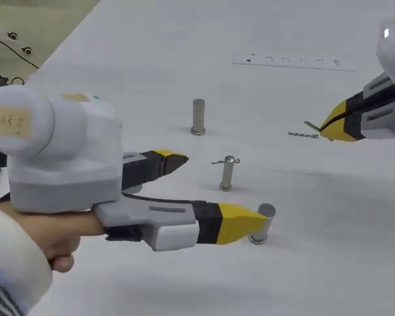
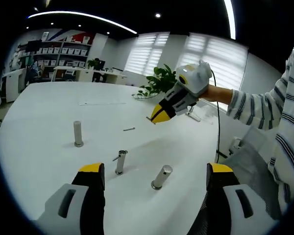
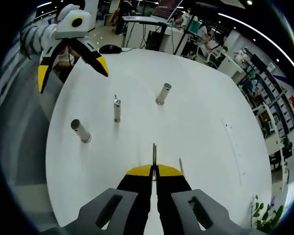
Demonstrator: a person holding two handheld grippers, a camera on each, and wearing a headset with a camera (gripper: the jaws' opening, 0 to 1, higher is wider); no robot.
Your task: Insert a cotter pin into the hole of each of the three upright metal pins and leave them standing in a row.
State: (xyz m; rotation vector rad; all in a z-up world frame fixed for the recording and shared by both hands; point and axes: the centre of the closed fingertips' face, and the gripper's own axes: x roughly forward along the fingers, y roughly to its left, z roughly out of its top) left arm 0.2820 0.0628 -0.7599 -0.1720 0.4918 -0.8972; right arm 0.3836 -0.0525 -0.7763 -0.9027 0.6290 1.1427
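1 of 3 done: middle pin (image 1: 228, 172), mid-table. My R gripper (image 1: 329, 130) jaws clenched on cotter pin (image 3: 154, 152); L gripper (image 3: 72, 76) jaws released by near pin (image 2: 161, 177). Next I'd steady it, align cotter w/ hole, push thru.

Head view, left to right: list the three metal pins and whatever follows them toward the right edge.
far metal pin, bare → middle metal pin, already pinned → near metal pin → loose cotter pin → right gripper
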